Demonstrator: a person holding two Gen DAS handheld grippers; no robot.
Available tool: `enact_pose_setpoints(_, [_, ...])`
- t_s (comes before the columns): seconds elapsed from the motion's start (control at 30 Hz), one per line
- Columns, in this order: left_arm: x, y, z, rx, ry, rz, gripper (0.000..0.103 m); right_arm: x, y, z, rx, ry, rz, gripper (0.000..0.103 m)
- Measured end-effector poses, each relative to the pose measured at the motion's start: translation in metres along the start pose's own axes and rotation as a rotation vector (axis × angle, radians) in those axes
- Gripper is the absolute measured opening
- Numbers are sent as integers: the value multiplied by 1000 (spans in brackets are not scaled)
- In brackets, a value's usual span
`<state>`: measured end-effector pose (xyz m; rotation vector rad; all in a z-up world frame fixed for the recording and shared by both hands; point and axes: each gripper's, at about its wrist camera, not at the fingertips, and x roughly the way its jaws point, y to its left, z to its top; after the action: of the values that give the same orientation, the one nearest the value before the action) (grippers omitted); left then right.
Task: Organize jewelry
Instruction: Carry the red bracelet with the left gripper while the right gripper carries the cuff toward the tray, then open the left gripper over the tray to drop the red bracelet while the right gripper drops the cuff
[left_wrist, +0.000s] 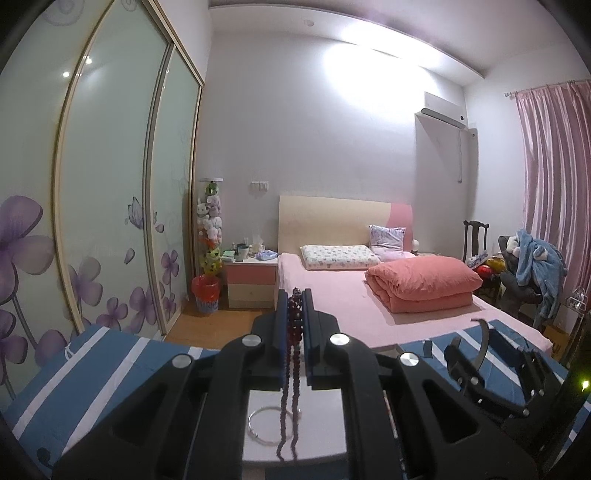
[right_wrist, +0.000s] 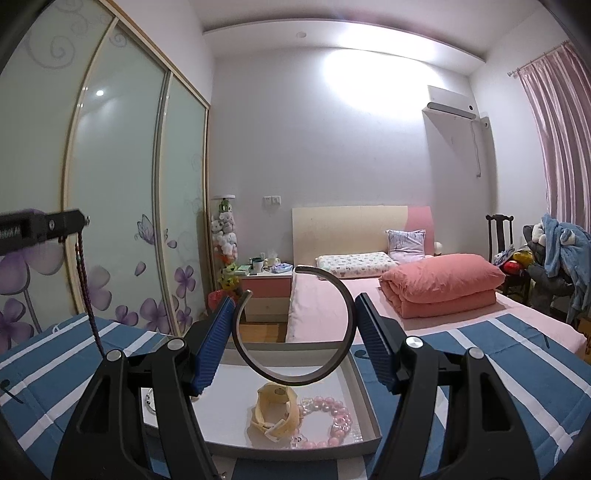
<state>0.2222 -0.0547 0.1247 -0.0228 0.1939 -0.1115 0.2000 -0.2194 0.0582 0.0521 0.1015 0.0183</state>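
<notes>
Our left gripper (left_wrist: 295, 299) clamps a dark bead strand (left_wrist: 294, 354), limp and free-swinging, above the tray (right_wrist: 369, 402). Our right gripper (right_wrist: 295, 332) grips a rigid, slick open bangle (right_wrist: 345, 295) across its width; we hold its sides firmly. Pink beads (right_wrist: 338, 417) lie in the tray, on the striped bed.

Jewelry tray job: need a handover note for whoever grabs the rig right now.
Left claw: shut on the dark red bead strand, which hangs down over the white tray.
Right claw: holds the open metal cuff bangle across its width, above the tray.
In the tray: pink bead bracelet, cream band, thin silver bangle. The tray sits on the blue striped bedding.
Done: both pieces picked up.
Left: set the strand and cuff down in their places; where they belong I cannot tell.
</notes>
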Motion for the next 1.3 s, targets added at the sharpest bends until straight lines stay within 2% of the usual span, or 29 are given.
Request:
enact_pose_setpoints(0.23, [12, 6, 3, -15, -4, 10, 8, 8, 0, -1, 6, -2, -7, 67])
enact_pose_setpoints(0.7, [59, 15, -42, -27, 140, 6, 8, 32, -1, -26, 13, 106, 2, 67])
enact_pose_setpoints(1.07, [93, 18, -69, -29, 237, -12, 8, 42, 6, -33, 7, 161, 14, 67])
enact_pose_setpoints(1.13, [97, 19, -74, -32, 249, -12, 12, 43, 6, -34, 6, 170, 17, 67])
enact_pose_setpoints(1.2, [98, 22, -76, -38, 252, -11, 25, 44, 6, -35, 7, 177, 16, 67])
enact_pose_setpoints(1.3, [97, 24, -78, -37, 240, 7, 26, 46, 8, -37, 6, 191, 14, 67])
